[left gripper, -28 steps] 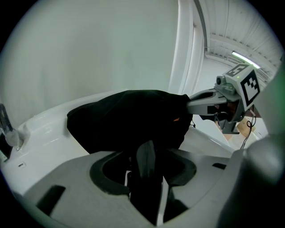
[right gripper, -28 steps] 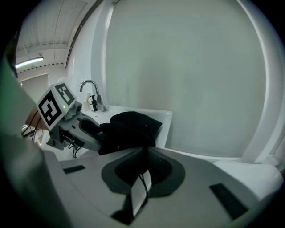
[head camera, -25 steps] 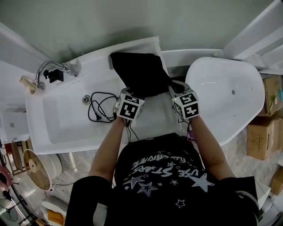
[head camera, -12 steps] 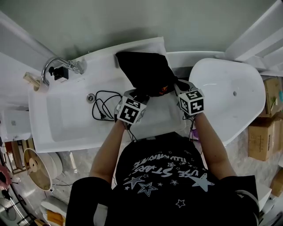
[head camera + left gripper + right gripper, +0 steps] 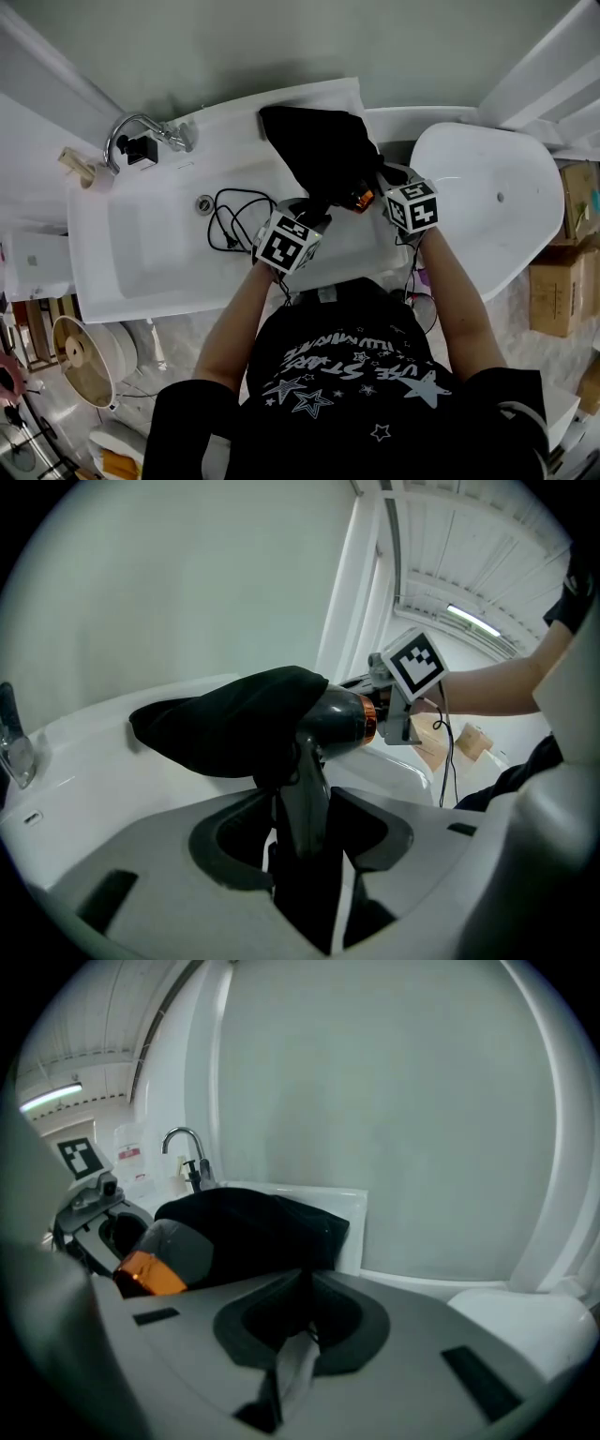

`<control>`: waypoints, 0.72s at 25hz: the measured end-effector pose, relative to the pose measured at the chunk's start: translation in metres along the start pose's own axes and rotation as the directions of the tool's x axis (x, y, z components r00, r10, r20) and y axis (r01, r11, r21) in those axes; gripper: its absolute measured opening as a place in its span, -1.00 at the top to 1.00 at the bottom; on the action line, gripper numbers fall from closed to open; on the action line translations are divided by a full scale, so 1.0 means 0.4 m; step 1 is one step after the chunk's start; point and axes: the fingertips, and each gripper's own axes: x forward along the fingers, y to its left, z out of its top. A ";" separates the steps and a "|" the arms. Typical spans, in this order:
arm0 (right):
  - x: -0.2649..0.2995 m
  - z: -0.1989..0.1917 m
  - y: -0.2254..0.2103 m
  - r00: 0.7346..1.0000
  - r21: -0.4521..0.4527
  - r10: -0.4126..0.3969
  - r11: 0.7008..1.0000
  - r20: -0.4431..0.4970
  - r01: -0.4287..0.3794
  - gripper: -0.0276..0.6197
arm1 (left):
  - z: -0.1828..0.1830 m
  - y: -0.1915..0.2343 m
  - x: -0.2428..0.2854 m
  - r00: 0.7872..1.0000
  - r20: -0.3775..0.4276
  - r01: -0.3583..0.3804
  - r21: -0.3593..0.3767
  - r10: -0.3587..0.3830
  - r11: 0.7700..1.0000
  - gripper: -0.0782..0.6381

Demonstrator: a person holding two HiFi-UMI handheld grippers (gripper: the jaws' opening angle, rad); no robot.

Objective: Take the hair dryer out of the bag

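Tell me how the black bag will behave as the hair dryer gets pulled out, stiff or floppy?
Probably floppy: the black bag drapes over the hair dryer and sags around it. Likely light, since the right tool seems to hold it by a thin pinch. It may cling to the dryer unless held back.

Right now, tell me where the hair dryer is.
Centre of the head view: the hair dryer pokes from the black bag over the white basin, its handle gripped by the left gripper.
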 end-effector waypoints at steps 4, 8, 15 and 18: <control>0.002 0.001 0.007 1.000 0.035 -0.010 0.999 -0.008 0.011 0.85 | -0.028 -0.028 -0.023 0.998 0.005 0.058 0.026 -0.058 0.998 0.20; 0.005 -0.004 0.023 1.000 0.036 -0.018 0.999 -0.023 0.019 0.85 | -0.047 -0.055 -0.055 0.994 0.015 0.108 0.054 -0.109 0.993 0.20; -0.001 -0.002 0.042 0.998 0.052 -0.066 0.996 -0.010 0.066 0.84 | -0.054 -0.074 -0.095 0.986 0.047 0.154 0.053 -0.157 0.987 0.20; -0.008 -0.012 0.045 0.997 0.078 -0.082 0.994 -0.009 0.083 0.83 | -0.060 -0.082 -0.098 0.985 0.049 0.165 0.046 -0.167 0.985 0.20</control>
